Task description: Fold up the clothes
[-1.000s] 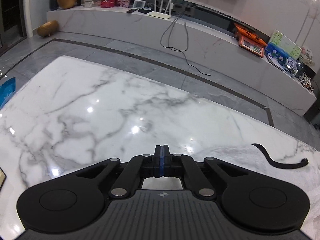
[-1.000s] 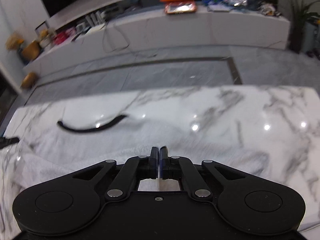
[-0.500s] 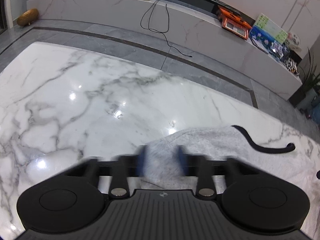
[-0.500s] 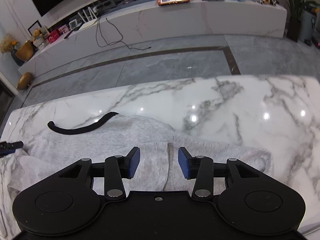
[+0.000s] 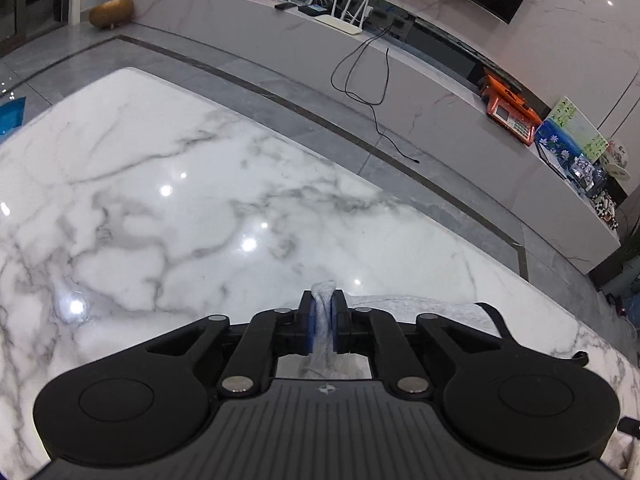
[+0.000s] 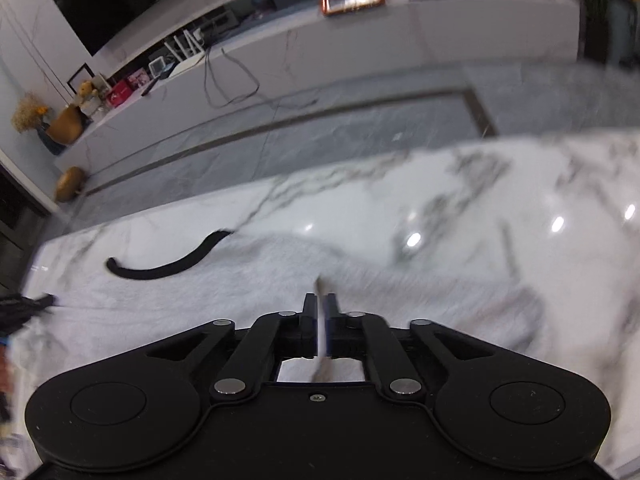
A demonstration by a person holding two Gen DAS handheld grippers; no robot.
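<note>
A light grey garment (image 6: 256, 280) with a black neck trim (image 6: 160, 270) lies spread on the white marble table (image 6: 460, 200). In the left wrist view my left gripper (image 5: 323, 304) is shut on a fold of the grey garment (image 5: 420, 306), which bunches up between the blue pads. In the right wrist view my right gripper (image 6: 320, 308) is shut on a thin edge of the garment, which sticks up between the pads. The right view is blurred.
The table's far edge (image 5: 280, 124) borders a grey tiled floor (image 5: 328, 92). A long white marble ledge (image 5: 400, 76) behind holds a router, cables, orange and blue boxes. The other gripper's dark tip (image 6: 24, 306) shows at the left edge.
Half a second ago both grippers were open over the garment. Now both have shut on folds of grey fabric. The views have shifted and the right one is blurred by motion.
</note>
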